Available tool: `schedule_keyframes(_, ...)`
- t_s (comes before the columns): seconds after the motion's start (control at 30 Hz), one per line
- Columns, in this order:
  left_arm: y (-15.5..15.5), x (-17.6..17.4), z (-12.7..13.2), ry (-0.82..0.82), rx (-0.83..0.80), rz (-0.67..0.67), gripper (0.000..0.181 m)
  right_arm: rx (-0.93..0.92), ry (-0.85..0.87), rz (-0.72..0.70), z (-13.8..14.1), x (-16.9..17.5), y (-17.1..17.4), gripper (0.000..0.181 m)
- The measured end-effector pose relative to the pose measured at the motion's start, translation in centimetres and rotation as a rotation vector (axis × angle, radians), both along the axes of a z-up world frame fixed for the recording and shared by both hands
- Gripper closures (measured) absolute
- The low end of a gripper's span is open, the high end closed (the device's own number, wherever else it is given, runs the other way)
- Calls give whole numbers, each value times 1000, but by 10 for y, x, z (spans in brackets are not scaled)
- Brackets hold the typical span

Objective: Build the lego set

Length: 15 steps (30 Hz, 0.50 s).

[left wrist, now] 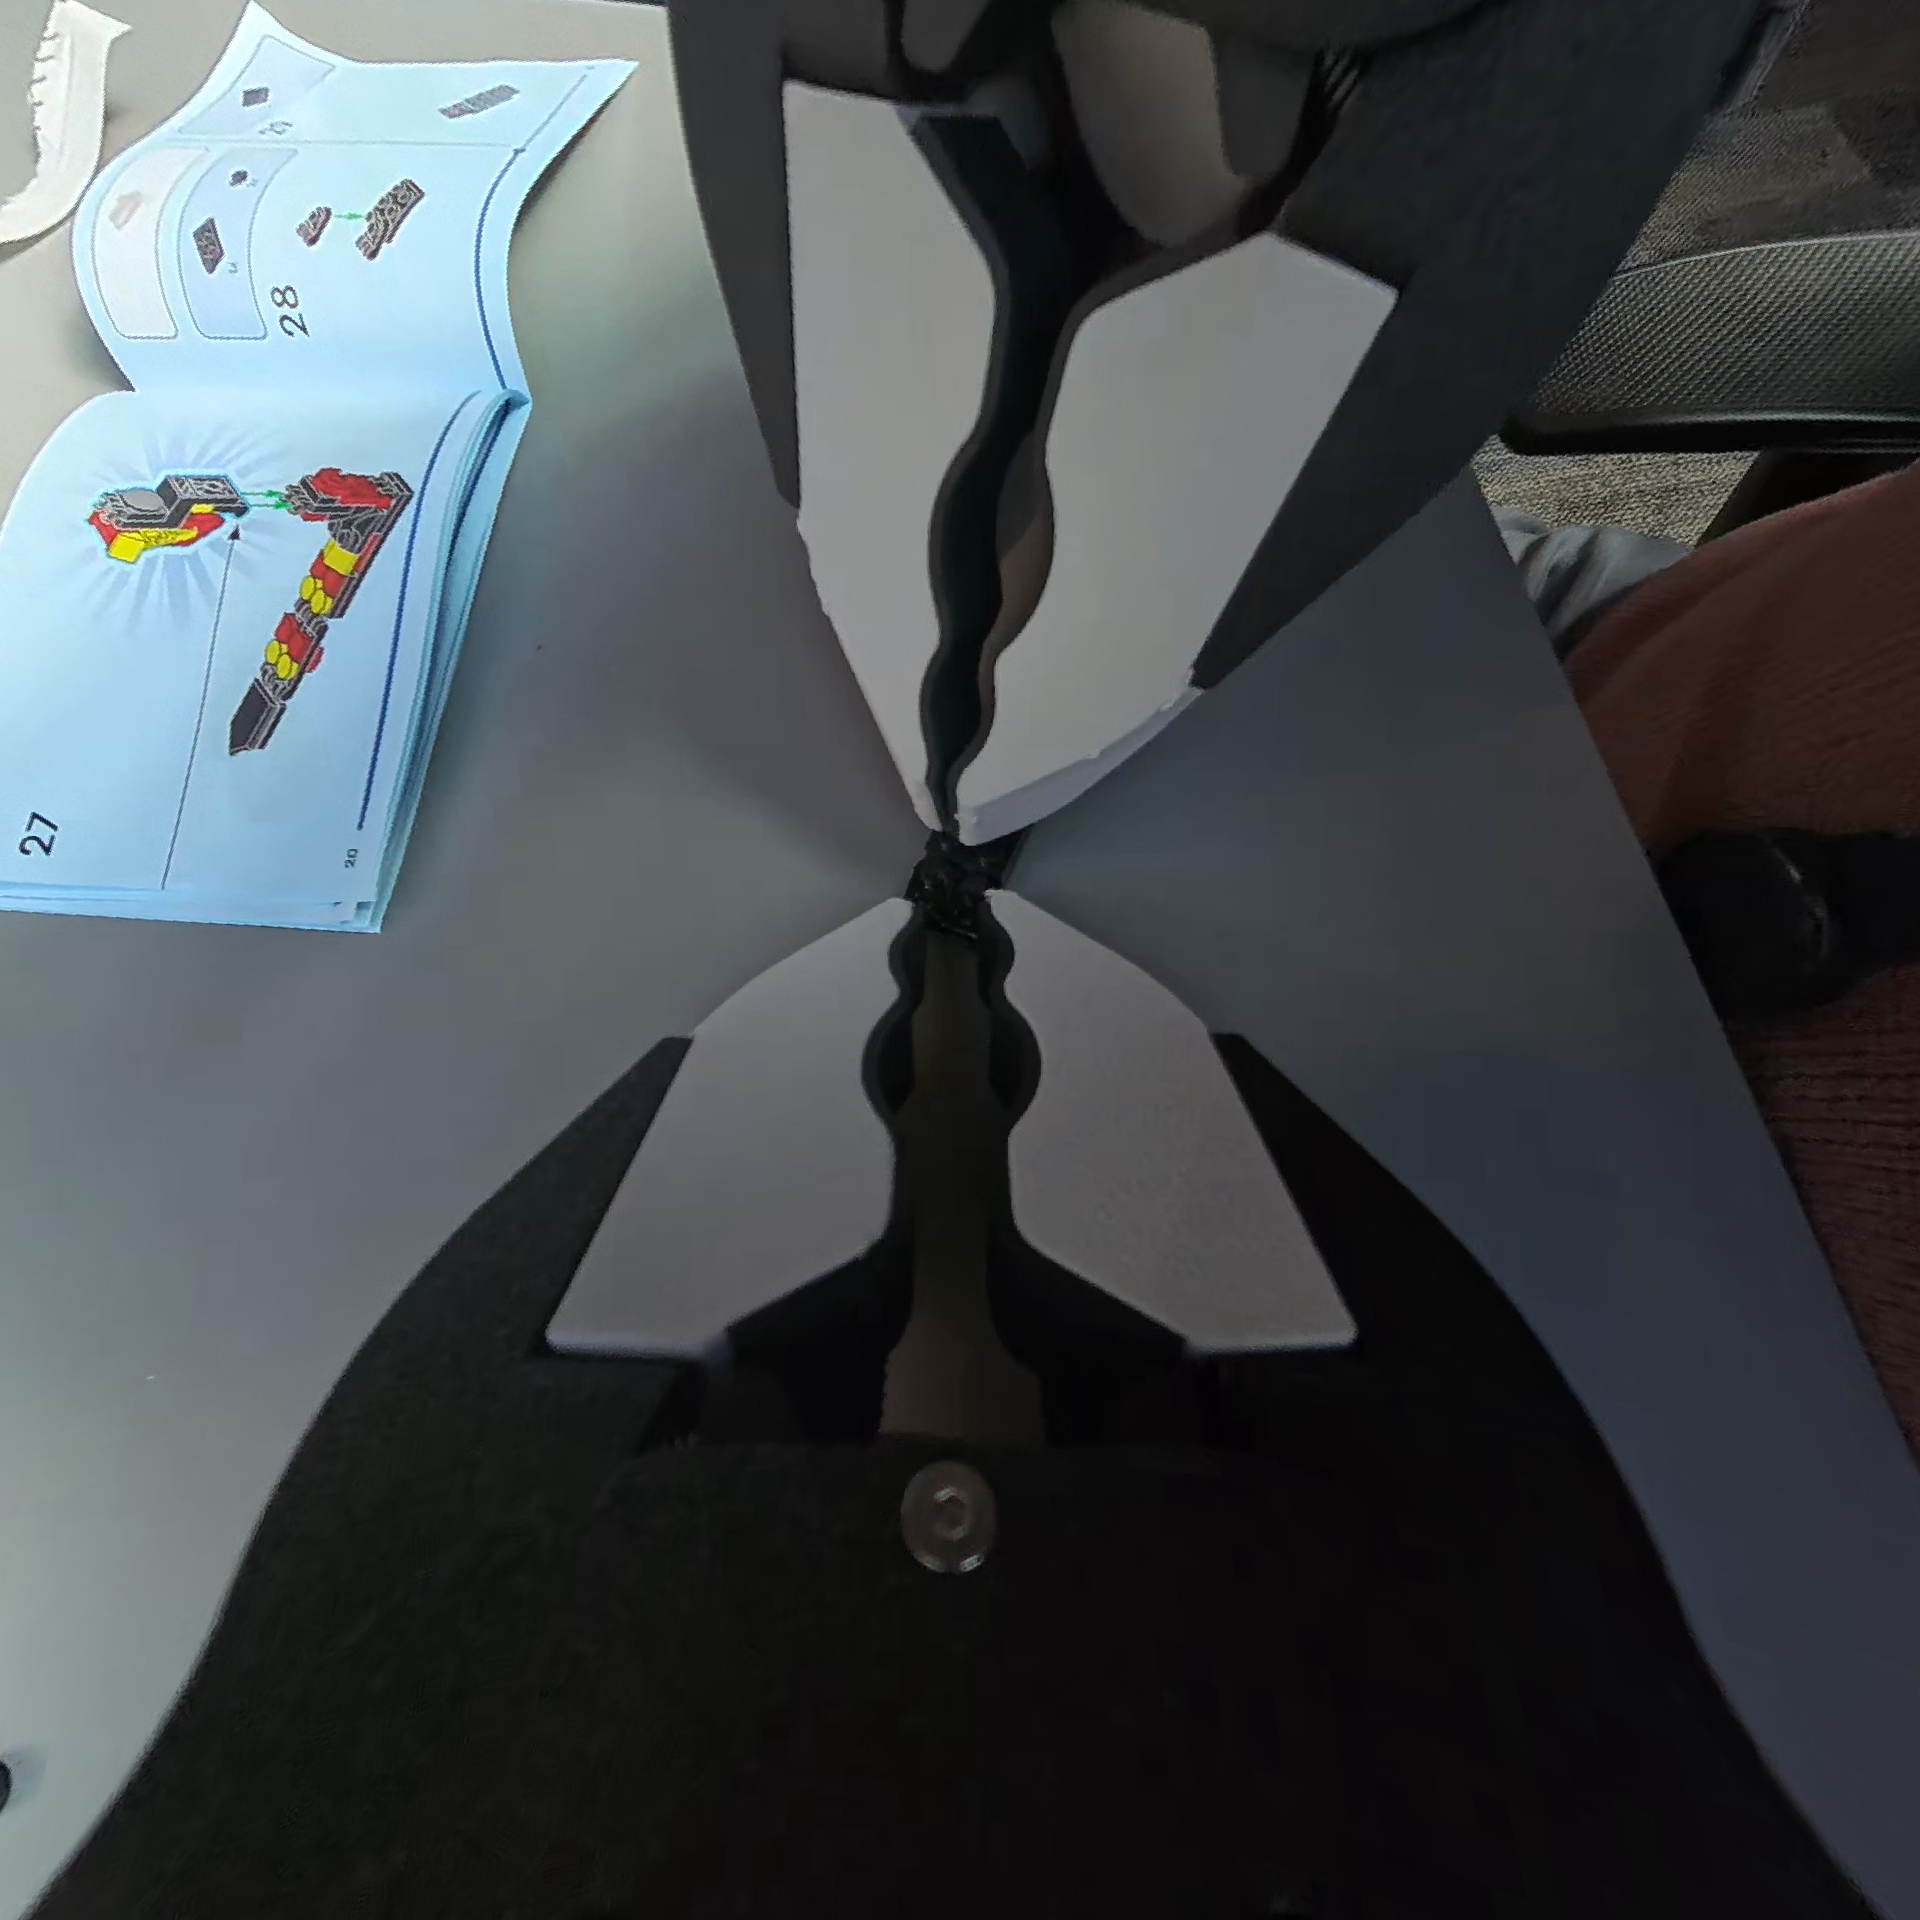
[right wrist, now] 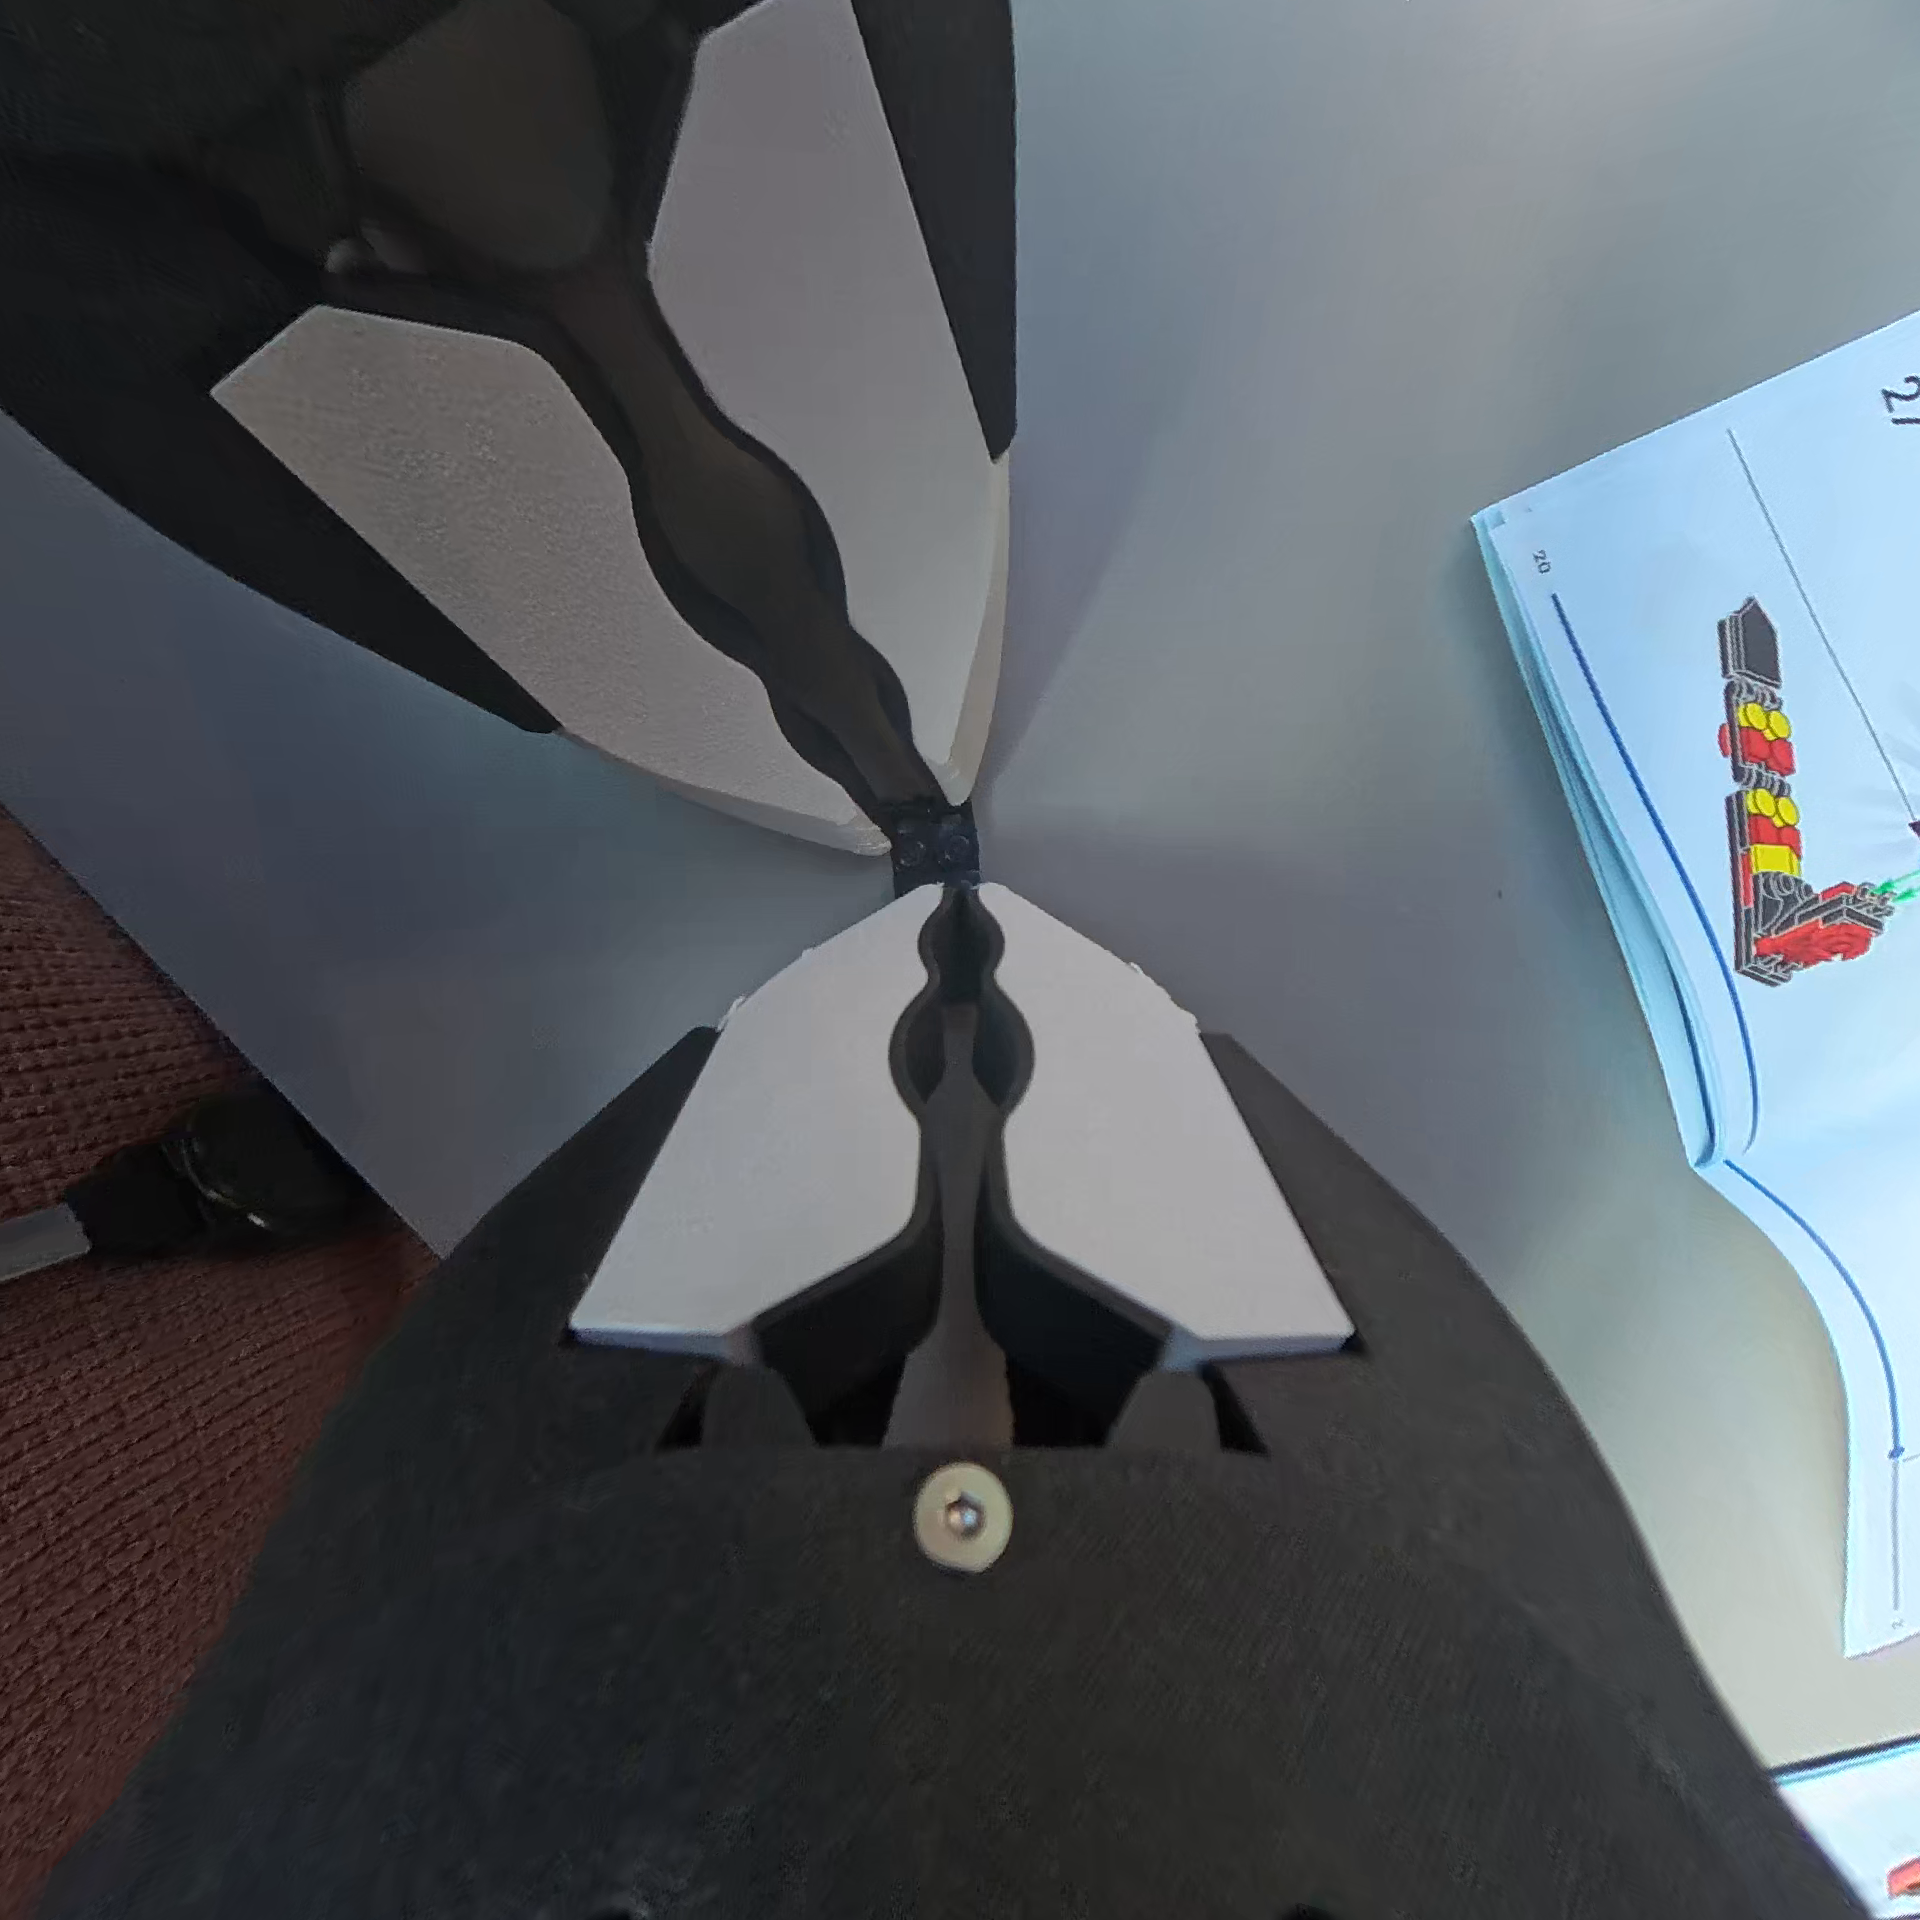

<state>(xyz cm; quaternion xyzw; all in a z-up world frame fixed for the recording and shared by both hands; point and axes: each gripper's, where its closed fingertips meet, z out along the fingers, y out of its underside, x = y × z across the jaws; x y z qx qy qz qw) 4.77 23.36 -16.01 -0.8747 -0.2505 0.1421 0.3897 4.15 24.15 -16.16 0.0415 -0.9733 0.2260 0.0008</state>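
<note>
A small black lego piece (left wrist: 948,885) is pinched between the two grippers, which meet tip to tip above the grey table. In the right wrist view the piece (right wrist: 935,844) shows studs on its top. My left gripper (left wrist: 951,914) is shut on its near end. My right gripper (right wrist: 961,902) is shut on it from the opposite side. Each view shows the other gripper coming in from the top of the frame, also closed on the piece. The rest of the lego build is not in view.
An open light-blue instruction booklet (left wrist: 260,499) lies on the grey table (left wrist: 582,1039) at the left; it shows at the right in the right wrist view (right wrist: 1704,831). A white torn bag (left wrist: 52,125) lies beyond it. The table edge, a person's leg (left wrist: 1766,675) and a mesh chair (left wrist: 1745,312) are on the right.
</note>
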Motion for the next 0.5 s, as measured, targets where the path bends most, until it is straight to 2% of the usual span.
schedule_keyframes(0.03, 0, 0, 0, -1, 1, 0, 172, 25, 4, 13, 0, 0, 0, 181)
schedule_keyframes(0.17, 0, 0, 0, 4, 0, 3, 172, 97, 27, 43, 0, 0, 0, 181)
schedule_keyframes(0.33, -1, 0, 0, 5, 2, 12, 172, 78, 9, 14, -1, 1, 0, 181)
schedule_keyframes(0.5, -2, -1, 0, -11, 12, 16, 171, -17, -166, -32, 0, 0, -2, 181)
